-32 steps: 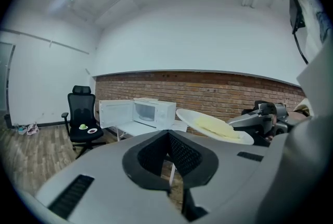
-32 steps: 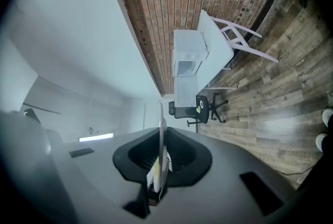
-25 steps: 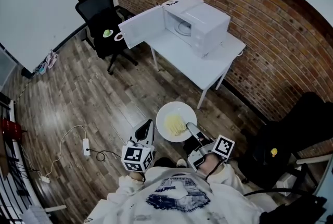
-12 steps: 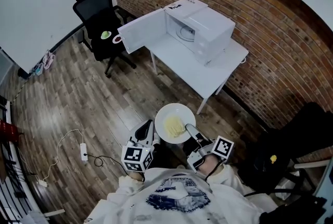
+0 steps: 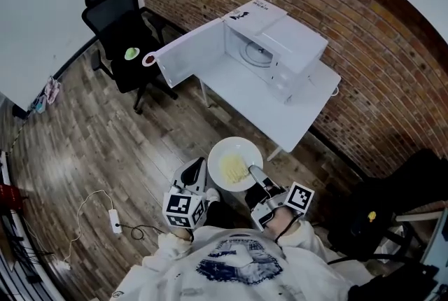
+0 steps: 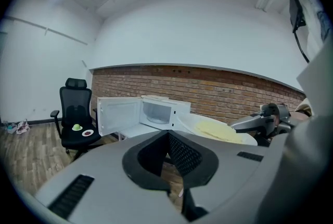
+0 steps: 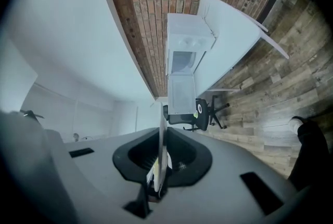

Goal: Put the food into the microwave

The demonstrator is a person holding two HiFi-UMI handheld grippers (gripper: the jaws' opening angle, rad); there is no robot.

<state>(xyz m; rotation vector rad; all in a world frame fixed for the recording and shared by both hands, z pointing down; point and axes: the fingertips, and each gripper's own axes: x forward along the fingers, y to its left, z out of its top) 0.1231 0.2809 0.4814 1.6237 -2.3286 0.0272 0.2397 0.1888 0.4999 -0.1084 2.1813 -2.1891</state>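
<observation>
A white plate (image 5: pixel 227 154) with pale yellow food (image 5: pixel 235 168) is carried level in front of the person, its near rim clamped by my right gripper (image 5: pixel 253 173). In the right gripper view the rim (image 7: pixel 162 134) stands edge-on between the jaws of that gripper (image 7: pixel 161 158). My left gripper (image 5: pixel 199 168) is just left of the plate, shut and holding nothing; its fingers (image 6: pixel 179 152) meet at the tip. The white microwave (image 5: pixel 276 44) stands ahead on a white table (image 5: pixel 287 110), with its door (image 5: pixel 189 53) swung wide open to the left and the cavity (image 5: pixel 253 53) visible.
A black office chair (image 5: pixel 115 30) stands left of the open door, with a green thing (image 5: pixel 131 53) and a small dish (image 5: pixel 148 59) on its seat. A brick wall (image 5: pixel 364 68) runs behind the table. A power strip with cable (image 5: pixel 114 220) lies on the wooden floor at the left.
The person has walked toward the table: microwave, table and chair now sit nearer and further left in the head view. The plate stays in the right gripper; the left stays shut.
</observation>
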